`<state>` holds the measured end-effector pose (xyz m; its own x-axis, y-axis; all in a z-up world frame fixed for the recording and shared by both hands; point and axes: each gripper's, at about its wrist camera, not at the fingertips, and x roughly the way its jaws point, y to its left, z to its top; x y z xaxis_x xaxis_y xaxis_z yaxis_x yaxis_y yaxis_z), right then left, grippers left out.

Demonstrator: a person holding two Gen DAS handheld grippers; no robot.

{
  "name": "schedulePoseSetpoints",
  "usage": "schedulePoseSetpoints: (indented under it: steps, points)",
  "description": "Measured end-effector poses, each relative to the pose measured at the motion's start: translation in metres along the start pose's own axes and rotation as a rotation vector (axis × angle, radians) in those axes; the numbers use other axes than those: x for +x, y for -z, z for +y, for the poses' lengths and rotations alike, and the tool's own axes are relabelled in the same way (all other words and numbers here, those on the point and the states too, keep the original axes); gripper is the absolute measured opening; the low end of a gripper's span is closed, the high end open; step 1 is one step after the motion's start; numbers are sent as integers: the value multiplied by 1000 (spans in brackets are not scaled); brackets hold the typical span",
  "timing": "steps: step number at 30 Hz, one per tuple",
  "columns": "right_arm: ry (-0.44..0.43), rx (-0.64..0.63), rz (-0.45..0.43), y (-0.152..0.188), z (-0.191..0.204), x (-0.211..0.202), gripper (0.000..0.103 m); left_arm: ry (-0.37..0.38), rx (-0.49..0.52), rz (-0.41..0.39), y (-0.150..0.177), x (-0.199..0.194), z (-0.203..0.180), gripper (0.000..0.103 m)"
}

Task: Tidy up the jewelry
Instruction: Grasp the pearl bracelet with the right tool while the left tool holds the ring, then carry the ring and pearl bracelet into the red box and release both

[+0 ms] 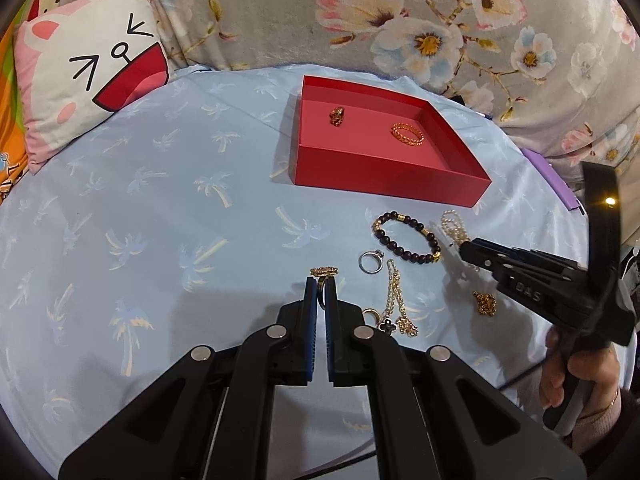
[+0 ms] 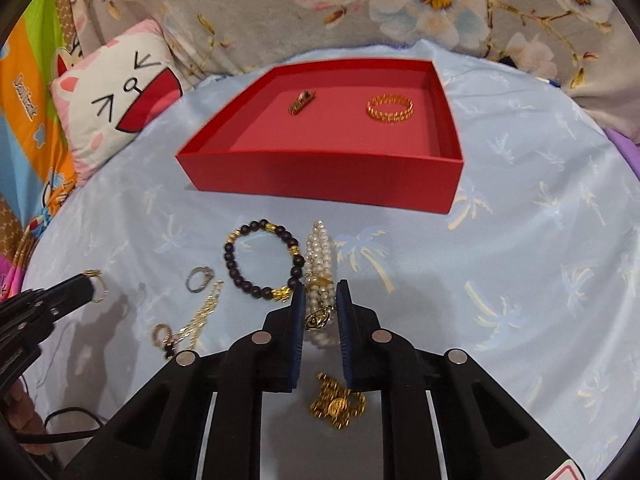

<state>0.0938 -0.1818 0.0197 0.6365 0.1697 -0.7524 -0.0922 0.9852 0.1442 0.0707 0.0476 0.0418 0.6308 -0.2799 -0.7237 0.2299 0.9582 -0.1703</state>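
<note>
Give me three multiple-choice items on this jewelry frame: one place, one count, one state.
1. Where does the dark beaded bracelet with gold beads lie?
A. in the box B. on the blue sheet C. on the pillow

2. How many pieces are in the red cardboard box?
A. two B. none C. four

3. What is the left gripper doing?
A. wide open B. shut on the gold ring with flat ornate top C. holding pearls

Key: B, it lies in front of the box; A, a gold band and a small gold piece; B, its fingers pinch the ring.
</note>
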Motion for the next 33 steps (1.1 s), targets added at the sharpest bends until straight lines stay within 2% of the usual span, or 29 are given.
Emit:
schedulePoseSetpoints:
  steps: [10,16,25,33]
  points:
    - [-20,61,-164,11,10,-92,14,28,20,-38,-4,-23,-13,3]
    - [-9,56,-210,3,9,-117,14,33,60,-86,-20,-39,-28,3]
    - [13,46,-251,-43,-5,-104,14,-2,130,-182,-72,-40,-49,3]
    - [40,60,-232,-97,-20,-55,14,-5,129,-203,-134,8,-56,3]
